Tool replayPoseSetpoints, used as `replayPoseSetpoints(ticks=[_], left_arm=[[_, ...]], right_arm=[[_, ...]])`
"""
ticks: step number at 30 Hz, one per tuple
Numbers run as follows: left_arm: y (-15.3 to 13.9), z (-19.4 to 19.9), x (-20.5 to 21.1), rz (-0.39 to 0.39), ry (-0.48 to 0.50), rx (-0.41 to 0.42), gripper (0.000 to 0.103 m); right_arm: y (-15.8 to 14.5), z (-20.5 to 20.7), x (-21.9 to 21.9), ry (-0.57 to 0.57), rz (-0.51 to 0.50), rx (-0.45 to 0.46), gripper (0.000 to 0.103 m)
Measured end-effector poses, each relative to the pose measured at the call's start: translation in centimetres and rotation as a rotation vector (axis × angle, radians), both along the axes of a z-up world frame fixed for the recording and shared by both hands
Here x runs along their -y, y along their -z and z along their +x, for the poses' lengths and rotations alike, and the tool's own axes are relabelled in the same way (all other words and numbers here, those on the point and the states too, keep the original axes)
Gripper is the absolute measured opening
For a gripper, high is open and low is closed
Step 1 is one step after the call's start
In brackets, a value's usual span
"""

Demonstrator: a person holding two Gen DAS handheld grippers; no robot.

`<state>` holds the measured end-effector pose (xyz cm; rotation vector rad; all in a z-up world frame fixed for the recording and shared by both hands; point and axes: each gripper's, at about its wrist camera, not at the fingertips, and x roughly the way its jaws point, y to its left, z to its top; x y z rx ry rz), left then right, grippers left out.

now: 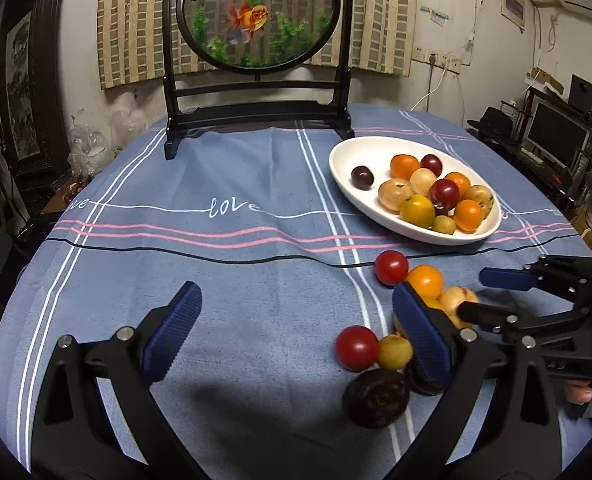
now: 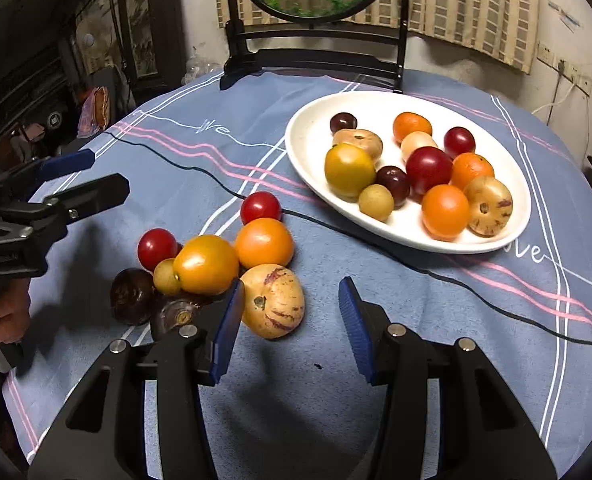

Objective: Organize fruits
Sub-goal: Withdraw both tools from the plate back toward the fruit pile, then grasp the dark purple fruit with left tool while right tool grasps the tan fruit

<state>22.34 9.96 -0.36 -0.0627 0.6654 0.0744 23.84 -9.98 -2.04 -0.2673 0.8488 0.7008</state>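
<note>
A big round table wears a blue cloth (image 2: pixel 256 400) with pink and white lines, and a tall black stand (image 1: pixel 256 116) with a fish picture sits at the back. A white dish (image 2: pixel 316 148) holds many fruits, and a small heap of loose fruits (image 2: pixel 216 264) lies on the cloth near it. The right gripper (image 2: pixel 292 328) is wide apart, with the striped yellow fruit (image 2: pixel 274 306) touching its left pad, and the left gripper (image 1: pixel 296 332) is wide apart too, holding nothing.
</note>
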Motion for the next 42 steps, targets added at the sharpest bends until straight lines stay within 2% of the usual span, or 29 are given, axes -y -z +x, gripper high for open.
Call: replayPoseSetpoints(ticks=[5, 14, 21, 28, 32, 35, 39, 42], left_arm=[[0.1, 0.1, 0.3, -0.001, 0.007, -0.013, 0.099], [0.3, 0.0, 0.3, 0.008, 0.004, -0.018, 0.099], [0.6, 0.2, 0.4, 0.018, 0.002, -0.037, 0.099], [0.7, 0.2, 0.4, 0.024, 0.018, -0.054, 0.099], [0.6, -0.9, 1.3, 0.064, 0.095, -0.044, 0.099], [0.8, -2.1, 2.2, 0.094, 0.194, -0.03, 0.099], [1.7, -2.7, 3.2, 0.075, 0.32, -0.07, 0.099], [2.2, -2.8, 4.1, 0.109, 0.35, -0.09, 0.098]], right_arm=[[0.2, -0.1, -0.3, -0.021, 0.009, -0.023, 0.05], [1.3, -0.6, -1.2, -0.035, -0.046, -0.018, 0.05], [1.6, -0.9, -1.4, -0.036, -0.065, 0.007, 0.042], [1.1, -0.8, -1.0, -0.025, -0.059, 0.005, 0.041], [0.0, -0.1, 0.3, 0.019, 0.005, -0.007, 0.041], [-0.3, 0.4, 1.0, 0.048, 0.03, -0.023, 0.041], [-0.1, 0.6, 1.0, 0.06, 0.025, -0.033, 0.041], [-0.1, 0.6, 1.1, 0.058, 0.027, -0.035, 0.041]])
